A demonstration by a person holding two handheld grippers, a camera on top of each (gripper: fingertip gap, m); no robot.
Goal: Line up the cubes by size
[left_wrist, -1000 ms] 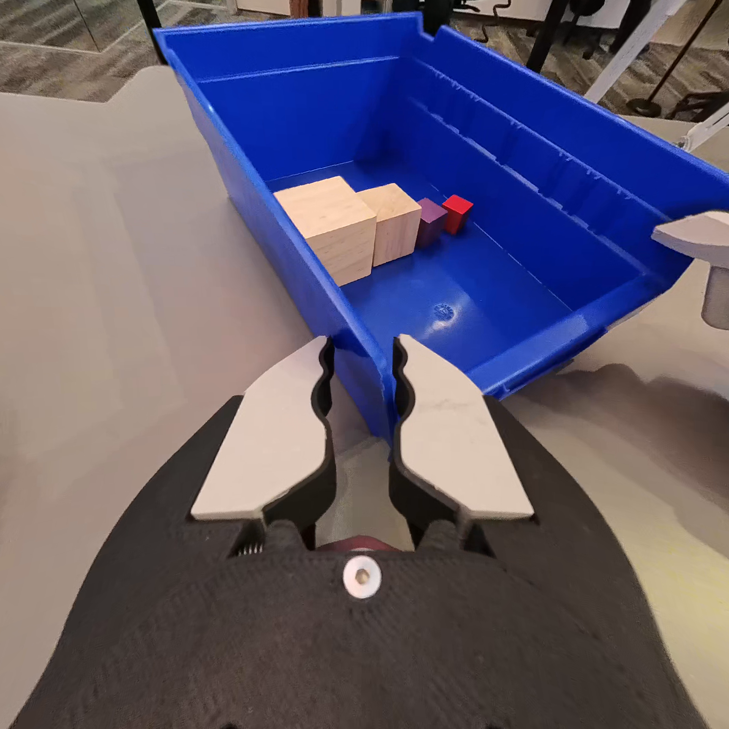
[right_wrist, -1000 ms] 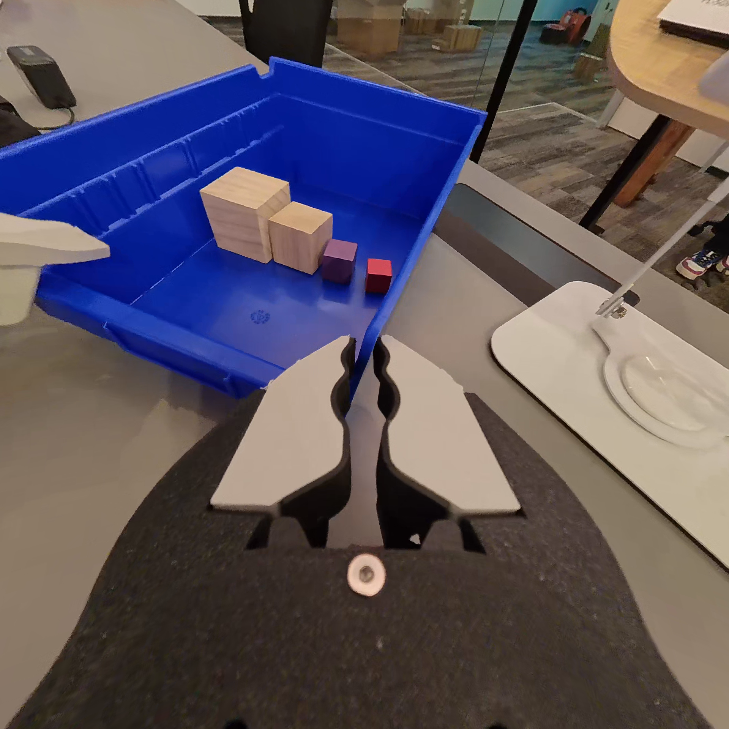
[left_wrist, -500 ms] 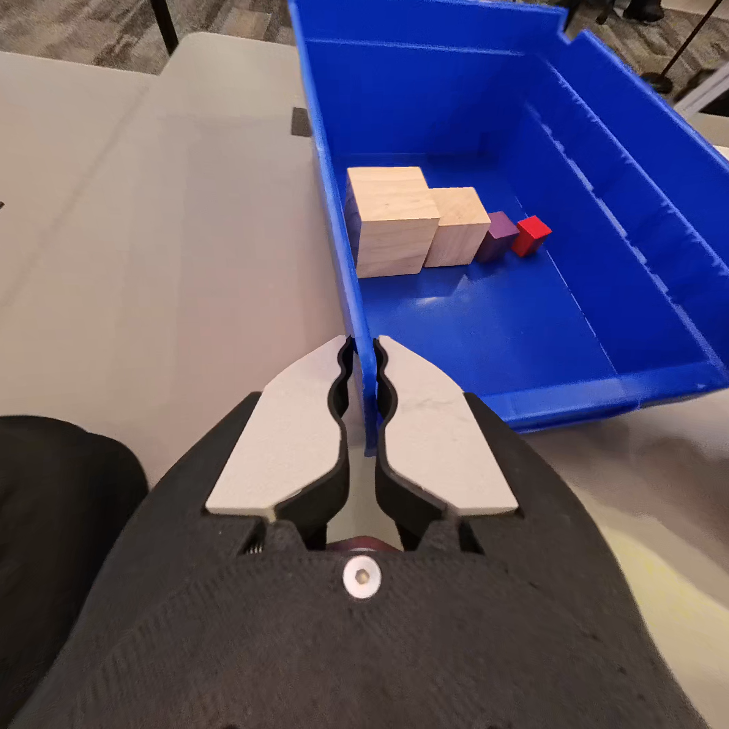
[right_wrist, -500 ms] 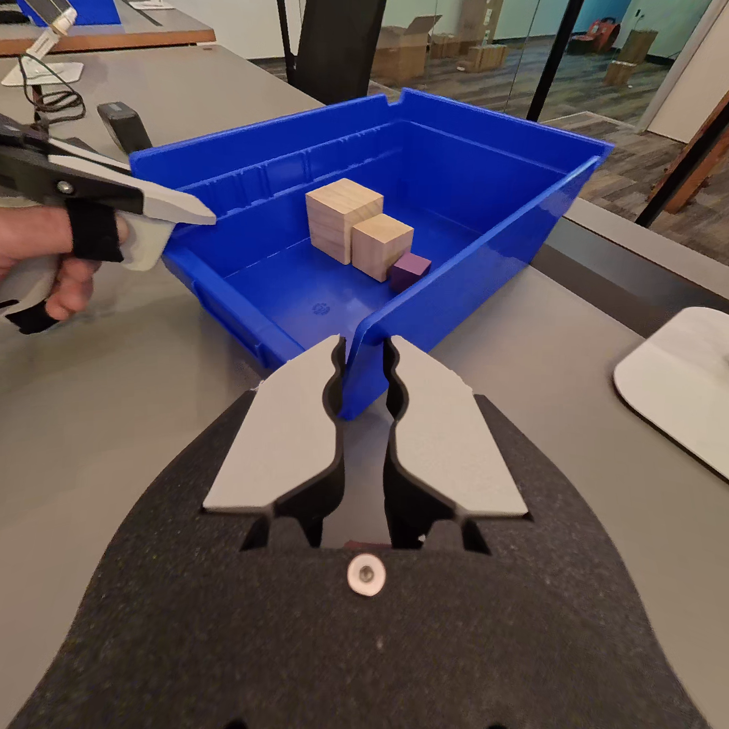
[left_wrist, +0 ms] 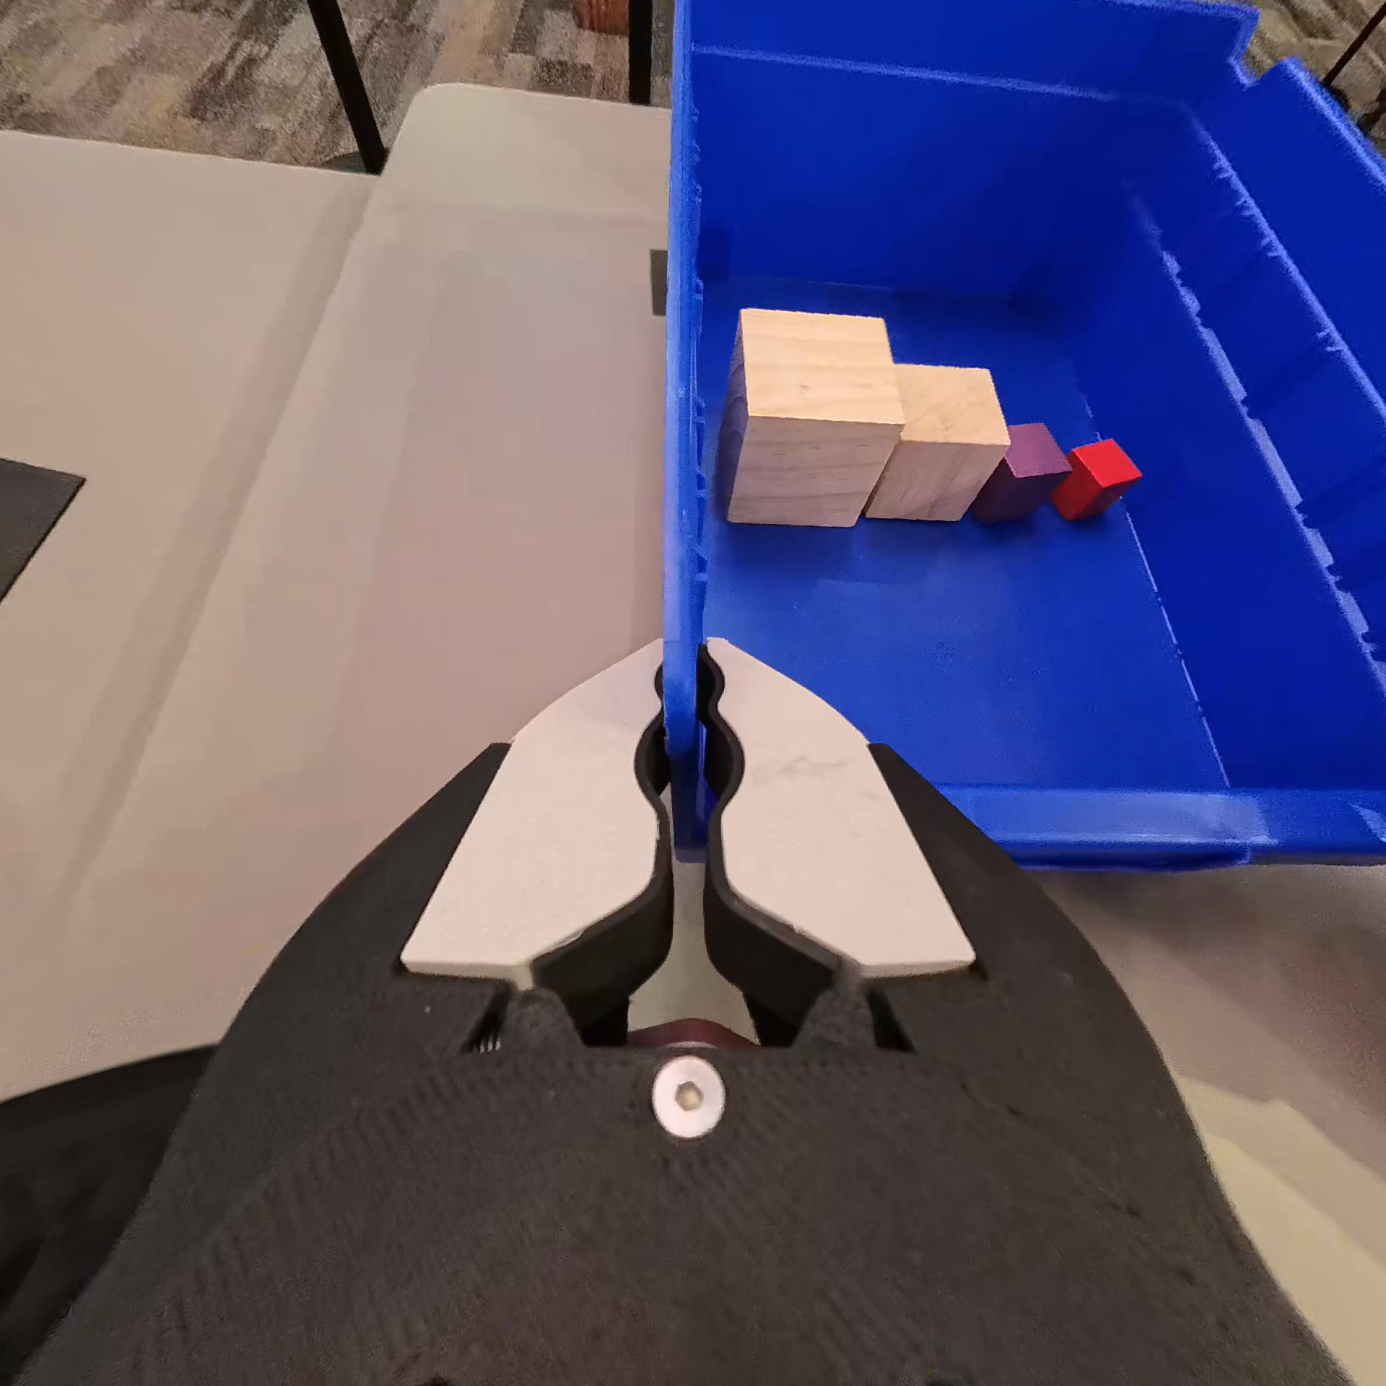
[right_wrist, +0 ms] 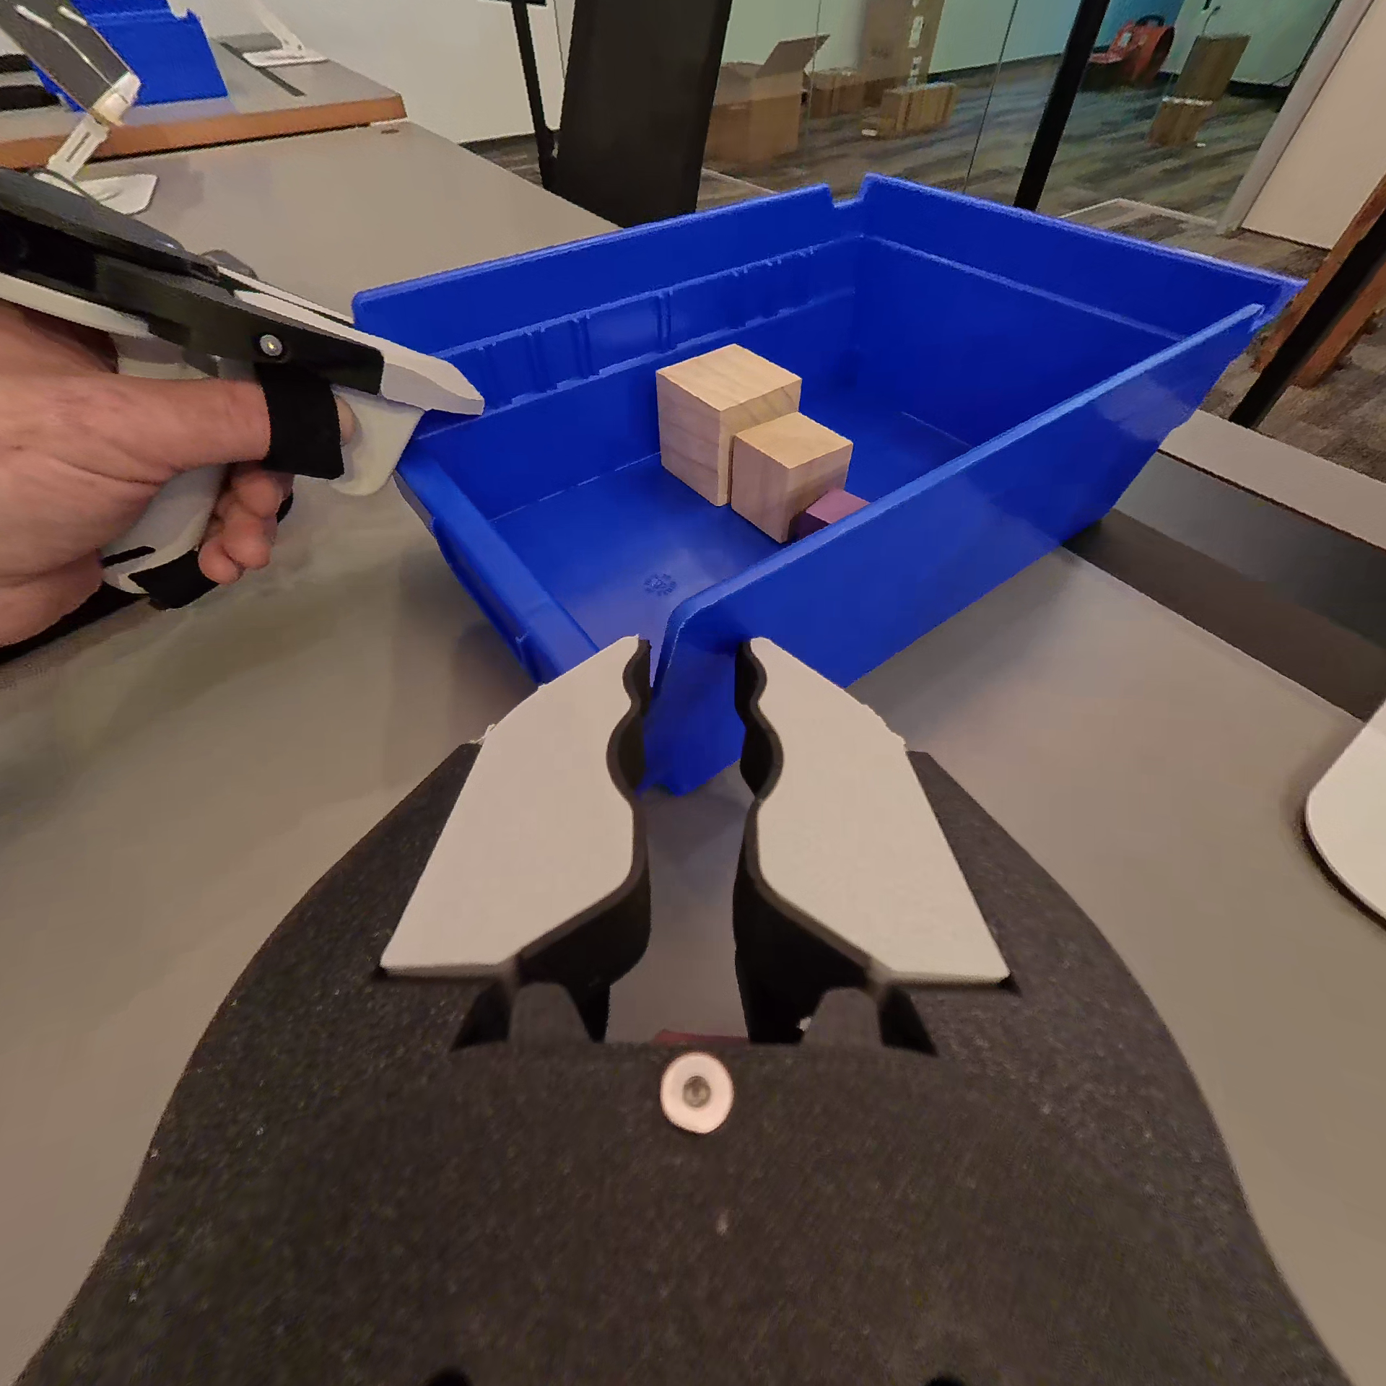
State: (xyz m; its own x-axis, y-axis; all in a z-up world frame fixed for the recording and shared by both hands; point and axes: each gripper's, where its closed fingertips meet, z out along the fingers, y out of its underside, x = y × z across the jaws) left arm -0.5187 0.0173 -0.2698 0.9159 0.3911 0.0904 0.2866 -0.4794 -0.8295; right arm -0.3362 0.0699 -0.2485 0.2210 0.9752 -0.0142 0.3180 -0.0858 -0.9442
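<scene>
Grey, matte tabletop (right_wrist: 1050, 787) carries the work; in the left wrist view it reads as pale beige, with a seam running away toward the far edge. Beyond it: patterned carpet, black table legs, cardboard boxes (right_wrist: 757, 112) on the floor behind glass, a wood-edged second table (right_wrist: 225, 124) at upper left. A white rounded board (right_wrist: 1350, 817) lies at the right edge of the table.

One blue plastic bin (left_wrist: 975, 675) sits on the table. Inside, four cubes in a single row, largest to smallest: large bare-wood cube (left_wrist: 814, 420) next to the bin's left wall, medium bare-wood cube (left_wrist: 941, 442) touching it, purple cube (left_wrist: 1024, 472) next, red cube (left_wrist: 1095, 480) last, turned slightly askew. From the right wrist view the red one is hidden behind the bin wall.

Two grippers. Left gripper (left_wrist: 684, 660) is clamped on the bin's left wall near the front corner, both pads pressing the thin plastic; a hand (right_wrist: 97, 465) holds its handle. Right gripper (right_wrist: 694, 652) straddles the bin's right front corner with its fingers spread, a gap showing beside the wall, not pinching it.
</scene>
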